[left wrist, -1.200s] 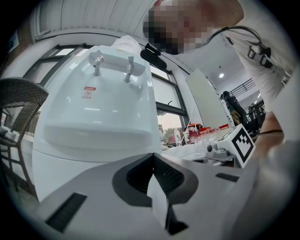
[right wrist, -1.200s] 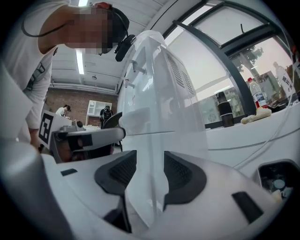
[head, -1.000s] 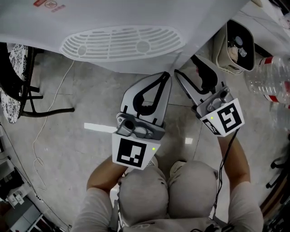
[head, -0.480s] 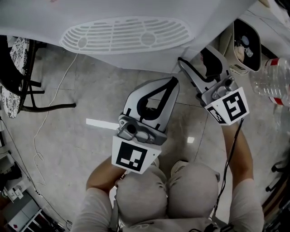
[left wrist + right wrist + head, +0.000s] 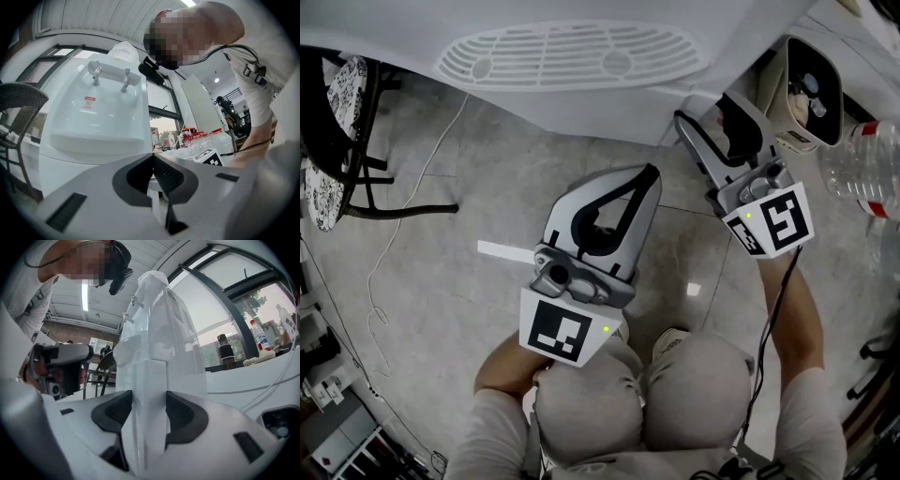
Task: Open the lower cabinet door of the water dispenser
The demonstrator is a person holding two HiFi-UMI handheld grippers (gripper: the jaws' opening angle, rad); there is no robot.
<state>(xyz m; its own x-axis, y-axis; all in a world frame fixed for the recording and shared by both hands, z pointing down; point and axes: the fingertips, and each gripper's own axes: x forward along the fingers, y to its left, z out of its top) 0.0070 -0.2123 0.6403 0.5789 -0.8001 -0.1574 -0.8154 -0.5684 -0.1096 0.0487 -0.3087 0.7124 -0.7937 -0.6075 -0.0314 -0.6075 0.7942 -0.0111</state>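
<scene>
Water dispenser (image 5: pixel 572 98): ahead of me.
Chair (image 5: pixel 337 150): to its left.
Bin (image 5: pixel 811 84): to its right, bottles (image 5: pixel 862 159) beside.
My right claw (image 5: pixel 703 111): closing, cabinet door (image 5: pixel 149 376) edge between its jaws.

Smooth, glossy white plastic on the water dispenser (image 5: pixel 581 112); same on its cabinet door (image 5: pixel 149 394), faintly translucent at the edge. In front of the dispenser, polished pale stone-look floor tiles (image 5: pixel 469 216). Left of it, chair (image 5: pixel 323 187): black metal frame, patterned cloth. Right of it, clear plastic bottle (image 5: pixel 862 159).
</scene>
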